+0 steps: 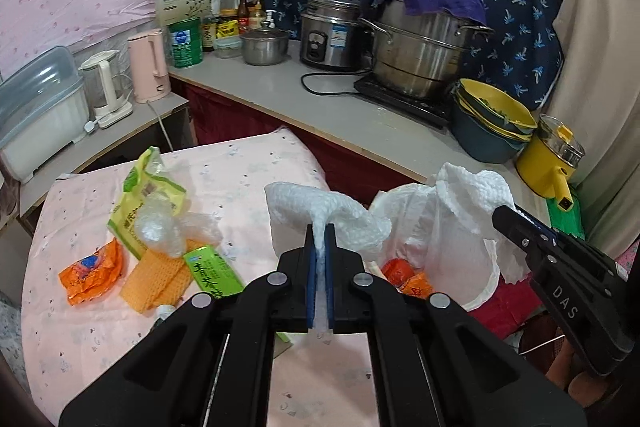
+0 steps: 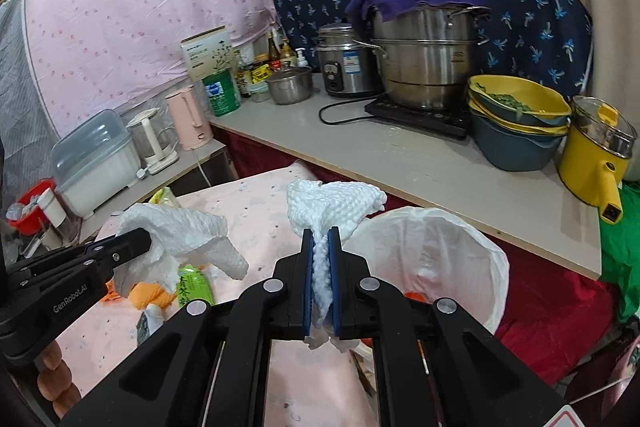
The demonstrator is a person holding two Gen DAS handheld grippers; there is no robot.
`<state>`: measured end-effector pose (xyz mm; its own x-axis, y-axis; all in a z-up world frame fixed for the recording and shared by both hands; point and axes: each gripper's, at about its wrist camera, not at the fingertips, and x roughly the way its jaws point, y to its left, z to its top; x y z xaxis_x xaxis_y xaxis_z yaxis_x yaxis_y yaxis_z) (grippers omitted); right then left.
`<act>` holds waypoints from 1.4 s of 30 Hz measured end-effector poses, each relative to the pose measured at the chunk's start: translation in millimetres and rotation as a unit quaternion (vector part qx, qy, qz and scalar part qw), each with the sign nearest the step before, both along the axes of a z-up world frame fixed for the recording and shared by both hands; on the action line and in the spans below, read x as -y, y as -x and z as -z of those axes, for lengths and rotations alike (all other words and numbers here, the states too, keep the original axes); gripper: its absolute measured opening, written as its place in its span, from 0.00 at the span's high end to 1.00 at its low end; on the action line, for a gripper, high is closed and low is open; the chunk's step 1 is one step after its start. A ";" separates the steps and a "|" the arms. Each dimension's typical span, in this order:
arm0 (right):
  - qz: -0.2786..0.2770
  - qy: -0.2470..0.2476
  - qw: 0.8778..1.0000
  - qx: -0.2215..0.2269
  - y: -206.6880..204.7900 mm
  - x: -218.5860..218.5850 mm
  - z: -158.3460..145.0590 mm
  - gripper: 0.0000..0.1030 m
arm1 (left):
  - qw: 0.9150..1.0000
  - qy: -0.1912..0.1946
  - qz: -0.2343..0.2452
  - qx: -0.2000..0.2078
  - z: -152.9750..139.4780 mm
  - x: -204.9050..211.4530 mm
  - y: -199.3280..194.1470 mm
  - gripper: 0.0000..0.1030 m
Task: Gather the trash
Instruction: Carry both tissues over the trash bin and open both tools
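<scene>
My left gripper (image 1: 320, 230) is shut on a crumpled white paper towel (image 1: 304, 207), held above the pink-clothed table (image 1: 248, 163). My right gripper (image 2: 321, 231) is shut on a second white paper towel (image 2: 336, 203). Both hang close to a white bag-lined bin (image 2: 452, 251) off the table's right edge, with orange wrappers (image 1: 400, 273) inside it. The right gripper (image 1: 503, 214) shows over the bin in the left wrist view. The left gripper (image 2: 138, 239) shows at the left in the right wrist view. On the table lie a green-yellow packet (image 1: 140, 199), clear plastic (image 1: 168, 227), an orange wrapper (image 1: 92, 273), an orange waffle-textured piece (image 1: 156, 277) and a green tea carton (image 1: 216, 271).
Behind the table runs a counter (image 1: 320, 107) with a steel steamer pot (image 1: 424, 55), a rice cooker (image 1: 332, 31), stacked yellow and blue bowls (image 1: 492, 123) and a yellow pot (image 1: 552, 155). A lower shelf at the left holds a pink kettle (image 1: 148, 67) and a plastic box (image 1: 40, 111).
</scene>
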<state>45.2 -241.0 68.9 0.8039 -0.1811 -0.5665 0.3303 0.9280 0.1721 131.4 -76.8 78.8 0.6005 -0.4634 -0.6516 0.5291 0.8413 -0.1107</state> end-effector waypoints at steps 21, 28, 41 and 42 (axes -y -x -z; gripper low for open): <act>0.088 -0.041 0.995 -0.017 42.6 98.6 37.3 0.93 | 0.994 -0.043 0.100 -0.018 36.8 130.8 19.5 0.97; 0.095 -0.048 0.994 -0.028 36.0 109.0 48.0 0.93 | 0.992 -0.043 0.113 -0.038 52.9 152.4 4.3 0.95; 0.089 -0.051 0.994 -0.049 4.7 110.2 63.3 0.93 | 0.996 -0.049 0.071 -0.020 59.9 144.2 -22.3 0.45; 0.087 -0.050 0.994 -0.050 2.0 109.3 63.8 0.93 | 0.996 -0.050 0.066 -0.020 60.2 142.0 -24.2 0.45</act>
<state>43.2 -350.3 5.0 0.7046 -0.2507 -0.6639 0.5038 0.8355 0.2192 155.6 -218.8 18.5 0.5113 -0.4683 -0.7206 0.6333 0.7721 -0.0524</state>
